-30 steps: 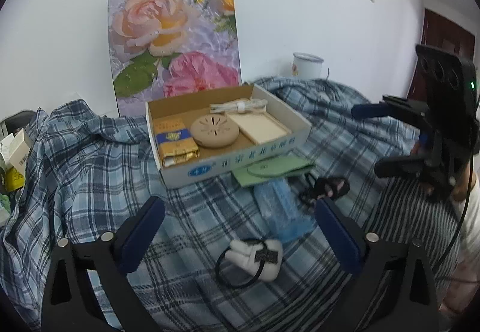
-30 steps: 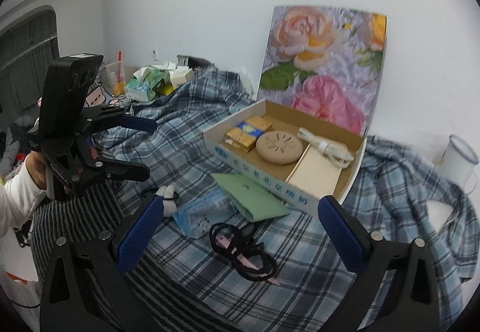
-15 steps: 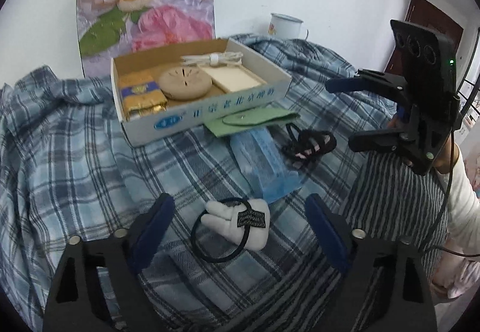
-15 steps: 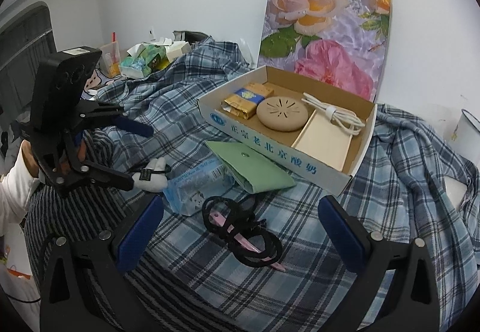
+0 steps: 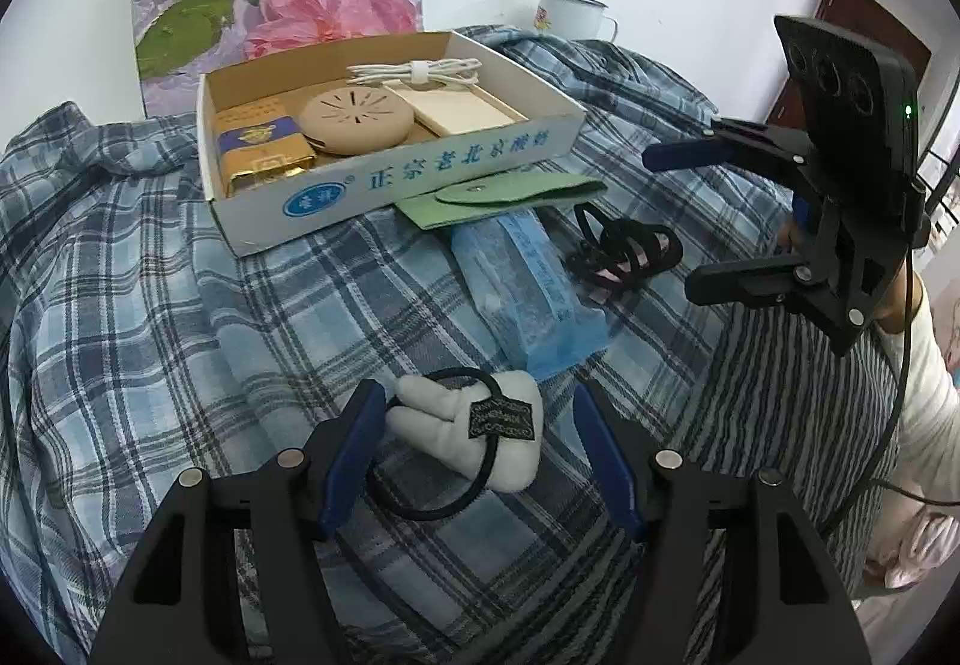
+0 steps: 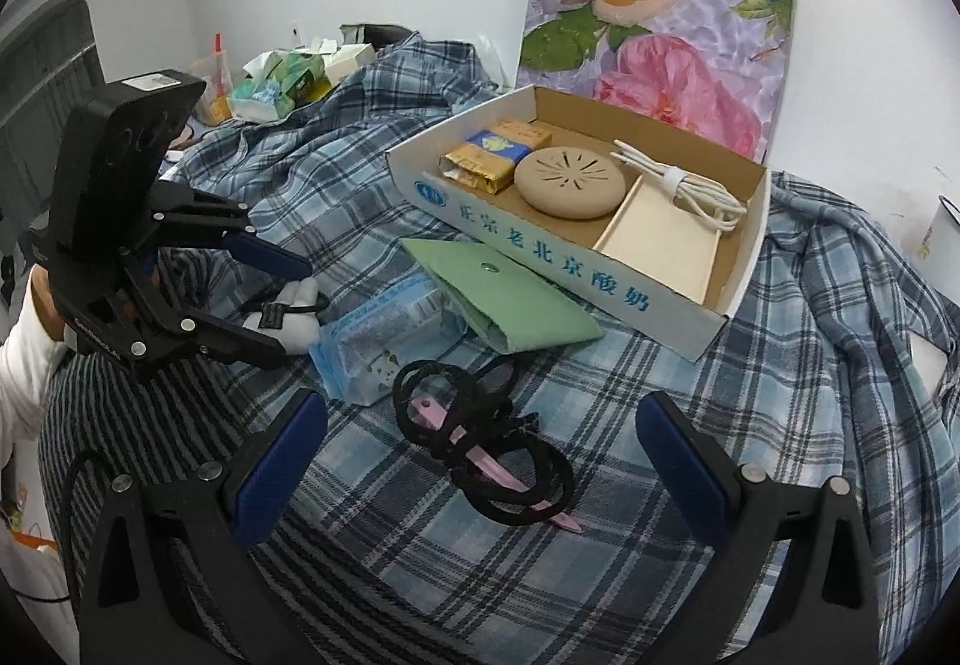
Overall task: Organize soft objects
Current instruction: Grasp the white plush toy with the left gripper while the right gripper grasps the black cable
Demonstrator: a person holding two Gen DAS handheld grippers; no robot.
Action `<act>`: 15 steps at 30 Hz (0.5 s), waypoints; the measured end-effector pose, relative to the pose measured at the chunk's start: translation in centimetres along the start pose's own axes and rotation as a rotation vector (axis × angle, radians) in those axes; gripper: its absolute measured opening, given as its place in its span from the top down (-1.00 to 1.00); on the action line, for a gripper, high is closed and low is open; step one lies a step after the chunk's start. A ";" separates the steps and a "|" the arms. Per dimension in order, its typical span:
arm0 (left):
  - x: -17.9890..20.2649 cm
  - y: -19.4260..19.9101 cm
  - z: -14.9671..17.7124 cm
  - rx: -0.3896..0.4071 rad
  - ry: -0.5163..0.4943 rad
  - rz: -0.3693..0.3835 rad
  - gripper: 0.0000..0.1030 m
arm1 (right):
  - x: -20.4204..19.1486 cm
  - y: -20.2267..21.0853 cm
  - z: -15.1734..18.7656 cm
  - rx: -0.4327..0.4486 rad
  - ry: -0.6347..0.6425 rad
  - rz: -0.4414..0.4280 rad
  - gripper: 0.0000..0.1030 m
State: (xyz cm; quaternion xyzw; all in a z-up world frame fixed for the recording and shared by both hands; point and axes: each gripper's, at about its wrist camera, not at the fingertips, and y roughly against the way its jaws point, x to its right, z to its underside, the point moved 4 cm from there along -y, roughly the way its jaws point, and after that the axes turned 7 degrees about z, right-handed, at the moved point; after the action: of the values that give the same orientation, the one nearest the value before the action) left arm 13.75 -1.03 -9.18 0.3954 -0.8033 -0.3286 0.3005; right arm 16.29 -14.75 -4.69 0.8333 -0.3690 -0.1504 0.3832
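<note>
Left wrist view: left gripper [image 5: 474,428] sits low over the blue plaid cloth [image 5: 120,305], fingers narrowed around but, as far as I can tell, not yet pinching the white plush hand-shaped toy with black elastic hair loop [image 5: 480,434]; toy lies between the blue pads, near edge of the scene, so this looks like the pre-grasp for the first soft item. Far left: open white cardboard box with blue print [image 5: 384,137], already holding a gold packet, tan round disc, cream pad and a white cable. Between toy and box: clear blue plastic pouch [image 5: 528,287] and flat green felt pouch with snap [image 5: 504,197], the latter touching the box front. Black and pink tangle of hair ties [image 5: 624,257] lies right of the blue pouch. Right gripper [image 5: 672,221] hovers at right, fingers spread wide, holding nothing. Right wrist view: right gripper [image 6: 480,461] wide apart, framing the hair ties on the near side, likely its target. Left gripper [image 6: 282,305] at left around the toy. Lift path to the box crosses both pouches; the loop could snag.
</note>
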 end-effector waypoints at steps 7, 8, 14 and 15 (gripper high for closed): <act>0.2 -0.7 0.0 -0.031 -0.025 -0.019 0.01 | 0.1 -0.9 0.3 -0.042 -0.003 0.007 -0.99; 0.2 -0.7 0.0 -0.032 -0.025 -0.017 0.06 | 0.0 -1.1 0.4 -0.048 -0.001 0.007 -0.96; 0.4 -0.6 0.1 -0.027 -0.033 0.000 0.17 | -0.1 -1.9 0.6 -0.093 0.007 0.010 -0.65; 0.3 -0.7 0.1 -0.027 -0.035 0.001 0.17 | -0.2 -2.0 0.7 -0.097 0.011 0.009 -0.63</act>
State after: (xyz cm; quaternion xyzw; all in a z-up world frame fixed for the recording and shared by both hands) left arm 13.82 -1.62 -9.66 0.3853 -0.8040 -0.3463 0.2918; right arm 16.82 -14.10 -6.63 0.8130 -0.3628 -0.1618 0.4258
